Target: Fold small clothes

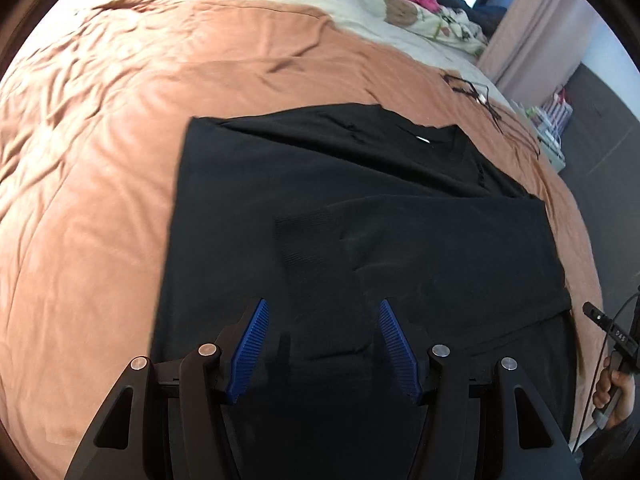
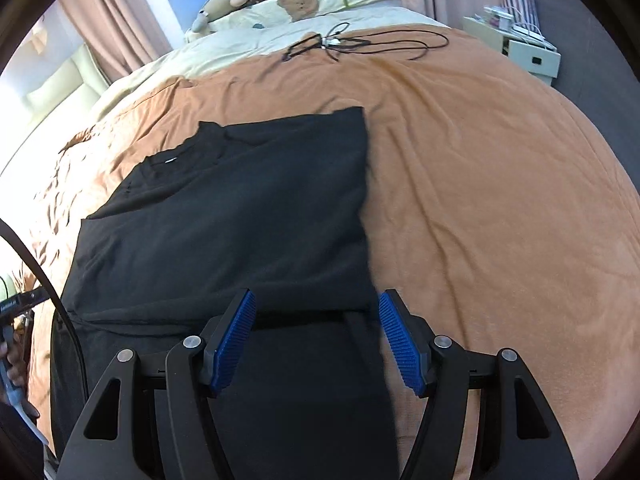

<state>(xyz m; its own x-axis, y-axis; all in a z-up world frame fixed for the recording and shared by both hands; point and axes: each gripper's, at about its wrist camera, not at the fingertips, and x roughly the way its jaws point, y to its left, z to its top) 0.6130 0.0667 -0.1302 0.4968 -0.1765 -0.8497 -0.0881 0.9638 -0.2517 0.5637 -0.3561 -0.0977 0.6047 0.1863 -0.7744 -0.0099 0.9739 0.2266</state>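
Observation:
A black shirt (image 1: pixel 360 208) lies flat on the orange bed cover (image 1: pixel 100 160), its sides folded inward and its collar with a white label (image 1: pixel 422 139) at the far end. My left gripper (image 1: pixel 323 308) hovers open over the shirt's near part, with nothing between its blue pads (image 1: pixel 250 352). In the right wrist view the same shirt (image 2: pixel 240 208) lies left of centre. My right gripper (image 2: pixel 316 296) stands open above the shirt's near right edge, and that edge runs between the two fingers without being pinched.
A thin black cable (image 2: pixel 360 44) lies on the far part of the bed cover (image 2: pixel 480 180). Plush toys and a pillow (image 2: pixel 304 0) sit at the head of the bed. A white nightstand (image 2: pixel 524 48) stands at the far right. The person's other hand (image 1: pixel 612 384) shows at the right edge.

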